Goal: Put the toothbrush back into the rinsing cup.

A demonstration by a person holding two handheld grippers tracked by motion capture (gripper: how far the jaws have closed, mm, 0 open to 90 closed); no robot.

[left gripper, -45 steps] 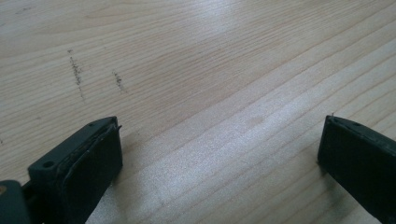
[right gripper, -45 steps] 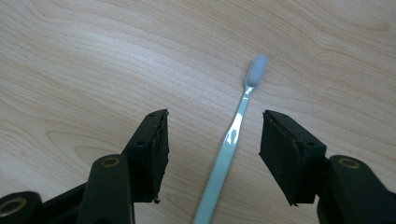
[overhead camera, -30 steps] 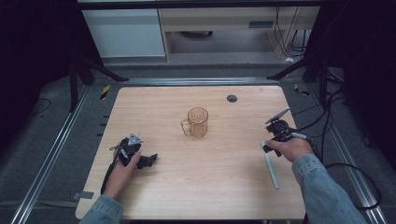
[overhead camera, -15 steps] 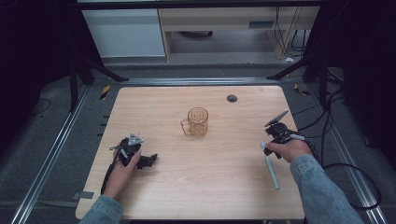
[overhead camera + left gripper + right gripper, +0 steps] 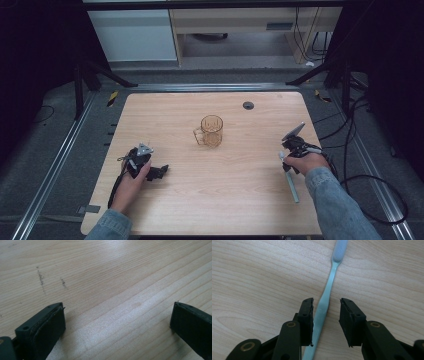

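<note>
A pale blue toothbrush (image 5: 329,285) lies flat on the wooden table (image 5: 225,200) at the right, its handle (image 5: 290,182) pointing toward the front edge. My right gripper (image 5: 326,302) is low over it with the thin neck between the jaws. The jaws have just been closing; one pad sits at the neck, and a gap remains on the other side. In the high view a hand holds the right gripper (image 5: 287,156) at the brush's far end. My left gripper (image 5: 117,312) rests open on bare wood at the front left (image 5: 159,172), holding nothing.
An amber see-through mug (image 5: 212,131) with a handle stands upright near the table's middle. A small dark round cap (image 5: 248,105) sits in the tabletop at the back. Cables (image 5: 370,180) trail off the right edge.
My right gripper has sunk toward the table and onto the toothbrush. The left hand and the mug have not moved.
</note>
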